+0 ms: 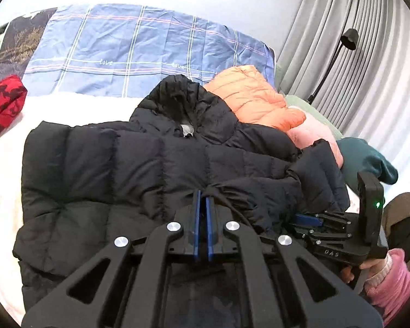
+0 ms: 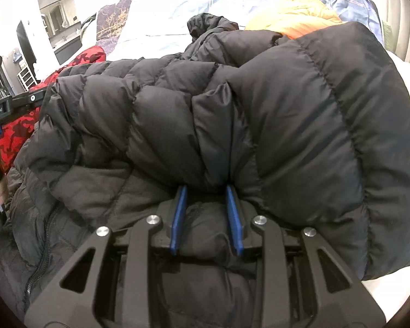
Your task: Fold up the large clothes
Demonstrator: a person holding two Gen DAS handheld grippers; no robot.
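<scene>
Black linkage arms and silver bolts fill the bottom of the left wrist view, and from them the left gripper (image 1: 203, 195) reaches up to the middle of the frame, its two blue pads nearly touching, pinched on a puckered fold of the black puffer jacket (image 1: 128, 169). That jacket spreads over the centre and left of the frame on a white bed sheet (image 1: 2, 205), its hood pointing toward the top centre. Just right of the hood an orange puffer jacket (image 1: 248, 93) lies bunched, with a pink garment (image 1: 314, 134) below it and a teal garment (image 1: 366, 161) at the right edge. A blue plaid cover (image 1: 128, 49) runs across the upper half, and a red patterned bag (image 1: 2, 104) sits at the left edge. Grey curtains (image 1: 355, 8) and a black lamp (image 1: 348, 38) occupy the upper right. At lower right the right gripper (image 1: 307, 218) shows side-on, its handle held by a hand (image 1: 374, 268) in a pink sleeve.

In the right wrist view the right gripper's blue fingers (image 2: 233, 218) stand moderately apart at lower centre, with a thick roll of the black jacket filling the space between them; the fabric bulges above and below the pads, which press its sides. A sleeve fold drapes over the right half of the frame
</scene>
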